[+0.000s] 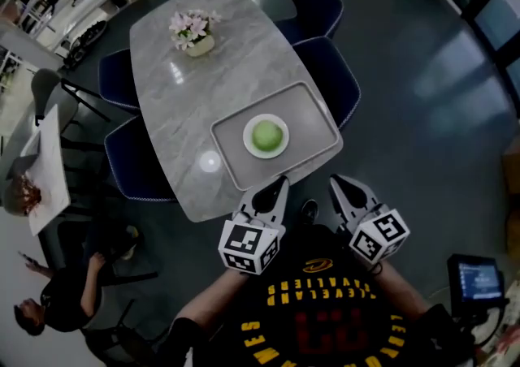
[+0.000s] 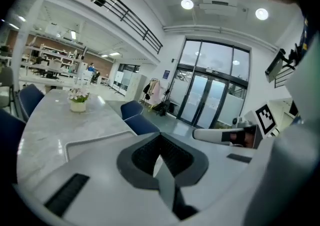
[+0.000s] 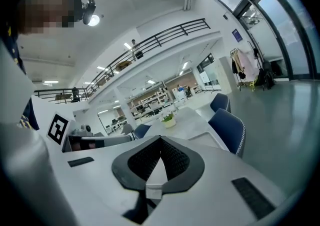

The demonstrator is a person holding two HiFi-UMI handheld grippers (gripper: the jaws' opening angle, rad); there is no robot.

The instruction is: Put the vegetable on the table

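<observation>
Left hand-held gripper (image 1: 279, 187) and right hand-held gripper (image 1: 336, 185) are both pinched closed, empty, and we see the round green vegetable (image 1: 266, 136) just ahead on its plate (image 1: 248, 143) on the worktop (image 1: 187, 89) tray (image 1: 313, 114), nearer the left one.

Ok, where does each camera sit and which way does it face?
Head view: on the person's head, steeply down onto the table, tray and green vegetable on a plate; left gripper, right gripper and shirt show.
Left gripper view: on the left gripper, out past its shut jaws toward glass doors; right gripper at right.
Right gripper view: on the right gripper, out past its shut jaws toward a mezzanine; left gripper at left.
Shared: all show the flower pot and blue chairs.
</observation>
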